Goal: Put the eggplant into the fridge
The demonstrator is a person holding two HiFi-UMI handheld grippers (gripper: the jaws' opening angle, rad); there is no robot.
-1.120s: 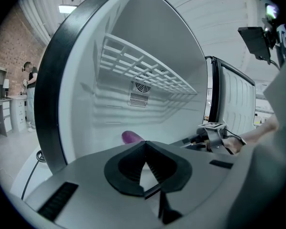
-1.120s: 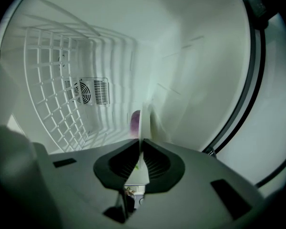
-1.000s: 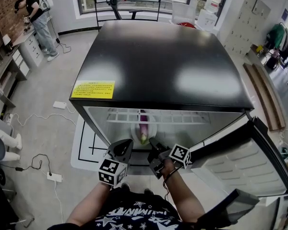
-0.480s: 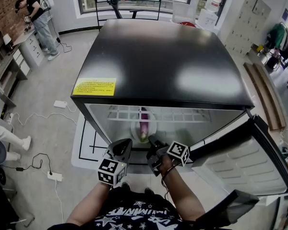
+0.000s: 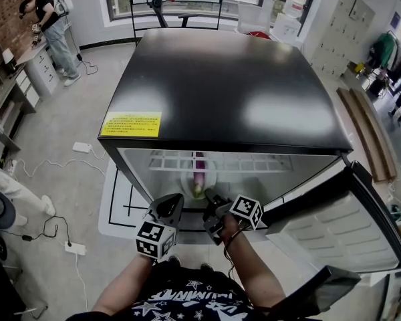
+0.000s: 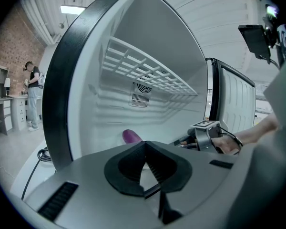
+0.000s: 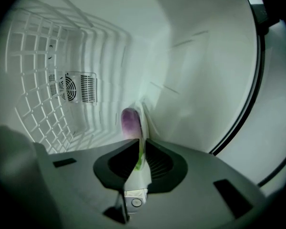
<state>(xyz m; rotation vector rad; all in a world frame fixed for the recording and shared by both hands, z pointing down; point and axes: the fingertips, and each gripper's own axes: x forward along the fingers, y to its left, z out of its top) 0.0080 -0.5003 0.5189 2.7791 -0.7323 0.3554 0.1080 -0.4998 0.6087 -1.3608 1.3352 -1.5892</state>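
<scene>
The purple eggplant with a green stem end lies on a white plate inside the open fridge, under its wire shelf. My right gripper reaches in at the fridge's front and is shut on the plate's near rim; the eggplant shows just beyond its jaws. My left gripper hovers shut and empty just left of it, outside the opening. From the left gripper view, the eggplant's tip peeks over the left gripper, and the right gripper is at the right.
The fridge door stands open at the right. A fan vent sits on the back wall. Cables and a power strip lie on the floor at left. A person stands at a desk far left.
My right gripper has shifted slightly left and further into the fridge with the plate. The left gripper has stayed put.
</scene>
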